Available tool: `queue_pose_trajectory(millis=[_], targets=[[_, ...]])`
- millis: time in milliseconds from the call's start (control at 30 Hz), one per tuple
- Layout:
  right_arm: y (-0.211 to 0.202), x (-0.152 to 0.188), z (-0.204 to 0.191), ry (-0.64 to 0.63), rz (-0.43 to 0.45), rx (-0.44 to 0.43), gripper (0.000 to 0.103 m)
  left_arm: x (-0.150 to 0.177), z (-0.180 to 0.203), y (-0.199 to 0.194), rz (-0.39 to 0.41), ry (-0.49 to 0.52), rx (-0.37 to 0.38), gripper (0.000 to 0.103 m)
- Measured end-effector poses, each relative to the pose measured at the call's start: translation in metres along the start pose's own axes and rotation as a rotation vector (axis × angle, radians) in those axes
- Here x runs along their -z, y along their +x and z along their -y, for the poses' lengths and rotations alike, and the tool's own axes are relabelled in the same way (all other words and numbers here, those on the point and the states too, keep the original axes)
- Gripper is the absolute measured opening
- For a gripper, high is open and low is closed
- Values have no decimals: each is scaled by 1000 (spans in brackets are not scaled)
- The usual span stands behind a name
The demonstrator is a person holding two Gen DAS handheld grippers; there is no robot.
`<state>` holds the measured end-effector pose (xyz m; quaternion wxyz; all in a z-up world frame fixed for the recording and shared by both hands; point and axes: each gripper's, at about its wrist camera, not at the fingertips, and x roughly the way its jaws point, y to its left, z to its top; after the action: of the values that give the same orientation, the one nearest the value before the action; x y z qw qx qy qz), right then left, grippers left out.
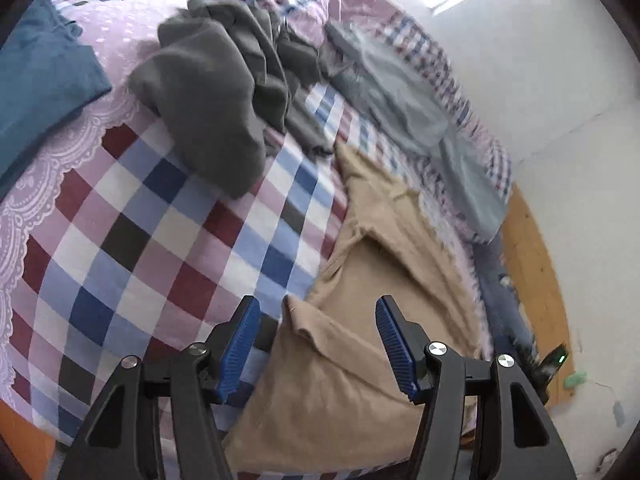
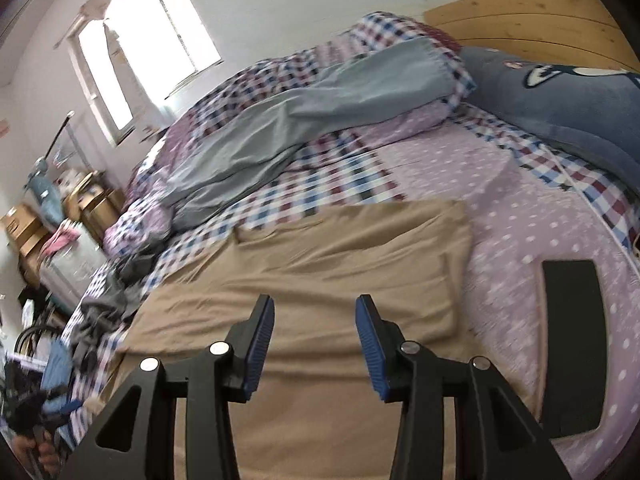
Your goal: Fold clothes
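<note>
A tan garment [image 1: 360, 300] lies spread on the checked bedspread [image 1: 140, 240], with one folded corner pointing up between the fingers of my left gripper [image 1: 316, 312], which is open and holds nothing. In the right wrist view the same tan garment [image 2: 320, 280] lies flat across the bed, and my right gripper [image 2: 316, 312] hovers open just above its near part. A dark grey garment [image 1: 216, 92] lies crumpled farther up the bed. A light grey-blue garment [image 1: 420, 120] stretches along the far side, and the light grey-blue garment [image 2: 300, 120] also shows in the right view.
A teal cloth [image 1: 44, 80] lies at the bed's left edge. A blue pillow [image 2: 560, 92] leans on the wooden headboard [image 2: 532, 16]. A flat black object [image 2: 572, 340] lies on the pink dotted sheet. Boxes and clutter [image 2: 60, 216] stand beside the bed under the window.
</note>
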<state>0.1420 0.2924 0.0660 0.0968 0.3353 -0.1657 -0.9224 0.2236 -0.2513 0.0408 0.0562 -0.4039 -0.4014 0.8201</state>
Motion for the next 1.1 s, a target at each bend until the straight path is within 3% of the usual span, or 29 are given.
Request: queue_pose_trajectory(millis=[200,333,667,867,1000,1100], targets=[[3,35,-51,-89,-60,-64,46,10,6,19,-66,-27,66,64],[13,65,-98,-208,-119,-84,47,10,9,25,-67,-47,97,64],[30,112,-186,-483,-131,-180,54,8,-18,35,-106,-171,76,64],[39,123,-211,-561,-133,-227,54,7,-32,41,-125,-227,81,44],[36,131,-222,-611,-129,-259,54,7,-42,46,-129,-282,76,19],[32,139,-235,-680,-94,-270,55,10,-43,47,-125,-290,73,9]])
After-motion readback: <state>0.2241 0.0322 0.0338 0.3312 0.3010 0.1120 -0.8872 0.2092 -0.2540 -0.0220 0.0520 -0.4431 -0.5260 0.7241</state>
